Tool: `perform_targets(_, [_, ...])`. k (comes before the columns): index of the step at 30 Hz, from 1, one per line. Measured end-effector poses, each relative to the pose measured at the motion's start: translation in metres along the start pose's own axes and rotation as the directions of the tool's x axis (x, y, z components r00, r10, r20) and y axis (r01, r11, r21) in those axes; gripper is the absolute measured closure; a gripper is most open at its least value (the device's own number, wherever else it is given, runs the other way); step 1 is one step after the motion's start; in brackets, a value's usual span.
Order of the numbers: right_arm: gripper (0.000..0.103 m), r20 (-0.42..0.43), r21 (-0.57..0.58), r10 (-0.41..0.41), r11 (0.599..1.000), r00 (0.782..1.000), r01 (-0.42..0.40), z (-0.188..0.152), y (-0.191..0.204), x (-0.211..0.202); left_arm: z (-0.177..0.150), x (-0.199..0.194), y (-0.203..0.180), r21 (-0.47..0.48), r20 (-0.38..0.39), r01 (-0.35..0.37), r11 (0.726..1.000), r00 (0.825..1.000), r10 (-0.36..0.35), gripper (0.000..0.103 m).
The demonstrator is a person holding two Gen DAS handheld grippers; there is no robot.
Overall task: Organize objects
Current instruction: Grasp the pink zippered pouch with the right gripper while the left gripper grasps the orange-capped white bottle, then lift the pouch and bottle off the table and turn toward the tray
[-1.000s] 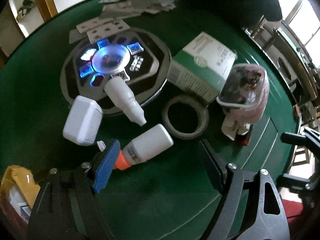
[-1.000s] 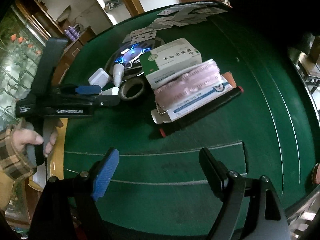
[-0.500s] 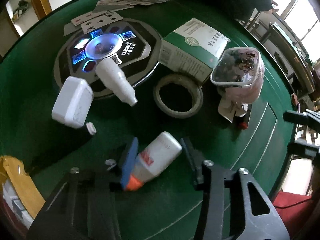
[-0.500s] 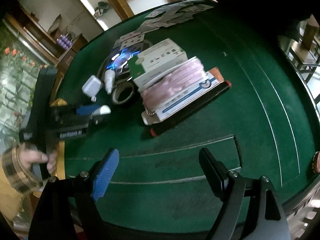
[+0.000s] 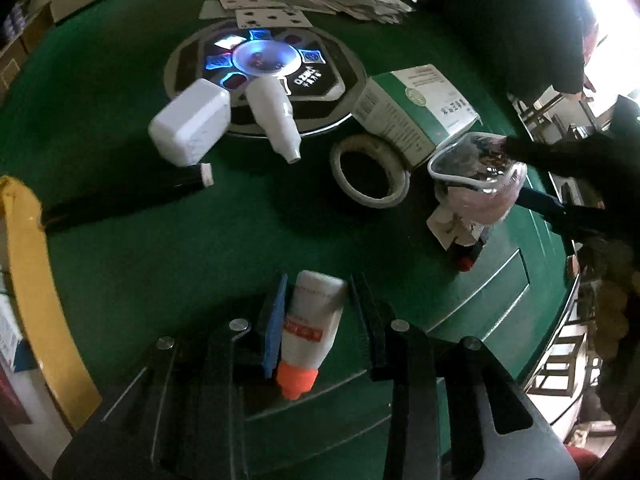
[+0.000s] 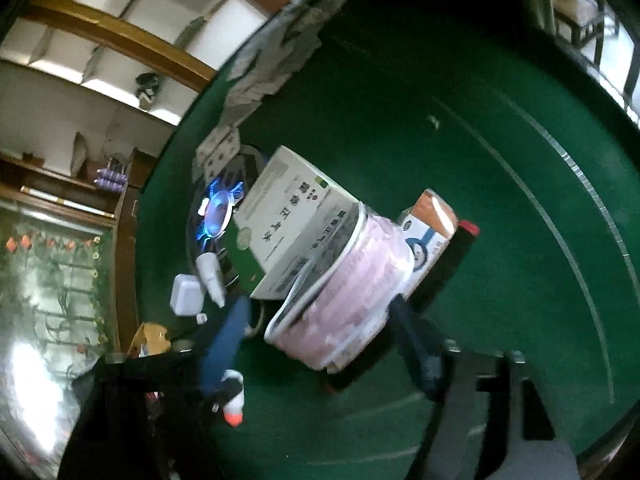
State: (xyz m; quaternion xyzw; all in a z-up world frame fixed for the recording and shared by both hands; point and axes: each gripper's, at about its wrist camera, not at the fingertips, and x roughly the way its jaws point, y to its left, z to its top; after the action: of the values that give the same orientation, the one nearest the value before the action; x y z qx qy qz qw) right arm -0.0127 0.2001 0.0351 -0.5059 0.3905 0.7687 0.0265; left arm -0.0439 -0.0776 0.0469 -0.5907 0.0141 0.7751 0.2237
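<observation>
The left claw (image 5: 320, 320) is closing on a white bottle with an orange cap (image 5: 310, 330), which lies between its jaws, cap toward the camera; the blue pad touches one side, while a sliver of gap shows at the black one, so I judge the grip not yet firm. The right claw (image 6: 316, 336) is closing around a clear tub of pink contents (image 6: 344, 300), its fingers flanking the tub; motion blur hides whether they press. Both pick-ups seem to be the step in hand. Next each claw needs to finish clamping before lifting, the tub squarely, since it rests on a stack

Beyond the left claw lie a tape ring (image 5: 370, 174), a second white bottle (image 5: 276, 118), a white square container (image 5: 190, 128) and a lit round console (image 5: 264, 80) on the green surface (image 5: 160, 248); only this view shows the ring whole. The right view alone shows the flat carton (image 6: 430, 236) under the tub and the green-and-white box (image 6: 296, 224) just behind it
</observation>
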Motion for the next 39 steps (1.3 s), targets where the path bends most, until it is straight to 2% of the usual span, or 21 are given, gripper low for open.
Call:
perform_targets(1, [0.059,-0.012,0.007,0.001,1.000,1.000,-0.001,0.000,-0.001,0.004,-0.002,-0.001,0.000,-0.004,-0.003,-0.004,1.000,1.000,0.004,0.066])
perform_targets(2, [0.063,-0.024,0.015,0.014,1.000,1.000,-0.013,0.000,-0.002,0.009,-0.003,0.000,0.001,-0.008,-0.006,-0.011,1.000,1.000,0.011,0.065])
perform_targets(7, [0.072,-0.073,-0.064,0.048,0.997,0.996,-0.053,-0.008,0.006,0.006,-0.013,0.002,-0.006,-0.022,-0.024,-0.040,0.999,0.999,0.039,0.064])
perform_targets(10, [0.073,-0.089,-0.182,0.032,0.982,0.996,-0.048,-0.021,0.020,-0.006,-0.017,0.006,-0.010,-0.002,-0.018,-0.083,0.997,0.996,0.083,0.065])
perform_targets(12, [0.073,-0.098,-0.260,0.026,0.964,0.995,-0.051,-0.032,0.030,-0.013,-0.018,0.006,-0.014,0.003,-0.011,-0.104,0.995,0.994,0.104,0.076])
perform_targets(18, [0.072,-0.107,-0.414,-0.075,0.910,0.991,0.024,-0.057,0.044,-0.003,-0.021,0.008,-0.015,-0.021,-0.011,-0.081,0.996,0.997,0.081,0.077])
perform_targets(24, [0.072,-0.043,-0.539,-0.098,0.840,0.994,0.059,-0.069,0.064,0.004,-0.024,0.004,-0.012,-0.044,0.001,-0.068,0.997,0.998,0.068,0.077])
perform_targets(28, [0.074,-0.039,-0.542,-0.103,0.838,0.994,0.065,-0.066,0.068,0.007,-0.023,0.002,-0.013,-0.056,0.008,-0.061,0.997,0.998,0.062,0.077])
perform_targets(39, [0.075,-0.001,-0.543,0.011,0.840,1.000,-0.009,-0.068,0.078,-0.035,-0.027,-0.030,-0.014,-0.111,0.082,-0.018,0.994,0.996,0.027,0.077])
